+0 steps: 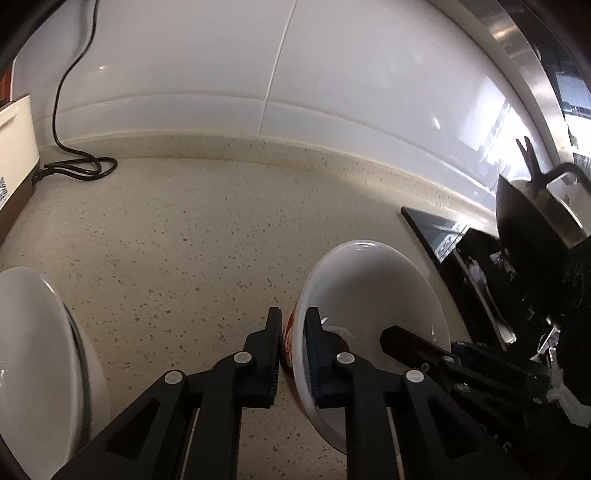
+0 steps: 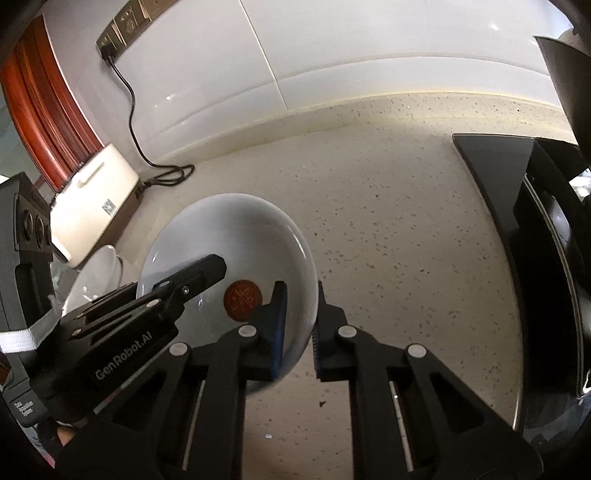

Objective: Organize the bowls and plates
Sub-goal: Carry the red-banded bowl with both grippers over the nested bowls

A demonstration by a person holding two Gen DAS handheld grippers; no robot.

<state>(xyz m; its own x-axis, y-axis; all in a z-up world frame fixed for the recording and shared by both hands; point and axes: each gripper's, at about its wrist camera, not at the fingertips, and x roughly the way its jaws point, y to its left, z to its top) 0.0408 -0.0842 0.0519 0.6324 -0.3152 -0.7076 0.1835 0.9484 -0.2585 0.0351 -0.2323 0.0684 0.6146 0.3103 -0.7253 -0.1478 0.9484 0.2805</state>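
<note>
A white bowl (image 1: pixel 369 280) with red markings on its outer wall and a round red emblem (image 2: pixel 242 298) at its inside bottom sits tilted over the speckled counter. My left gripper (image 1: pixel 294 314) is shut on the bowl's left rim, one finger inside and one outside. My right gripper (image 2: pixel 300 292) is shut on the opposite rim of the same bowl (image 2: pixel 229 236). Each gripper shows in the other's view, reaching into the bowl. A second white dish (image 1: pixel 37 350) stands at the left, apart from both grippers.
A black power cord (image 1: pixel 74 168) runs from a wall socket (image 2: pixel 122 27) to a cream appliance (image 2: pixel 92 206) at the back left. A black cooktop (image 2: pixel 491 177) with a dark pan (image 1: pixel 532 210) borders the right. Pale speckled counter (image 1: pixel 207 229) lies beyond the bowl.
</note>
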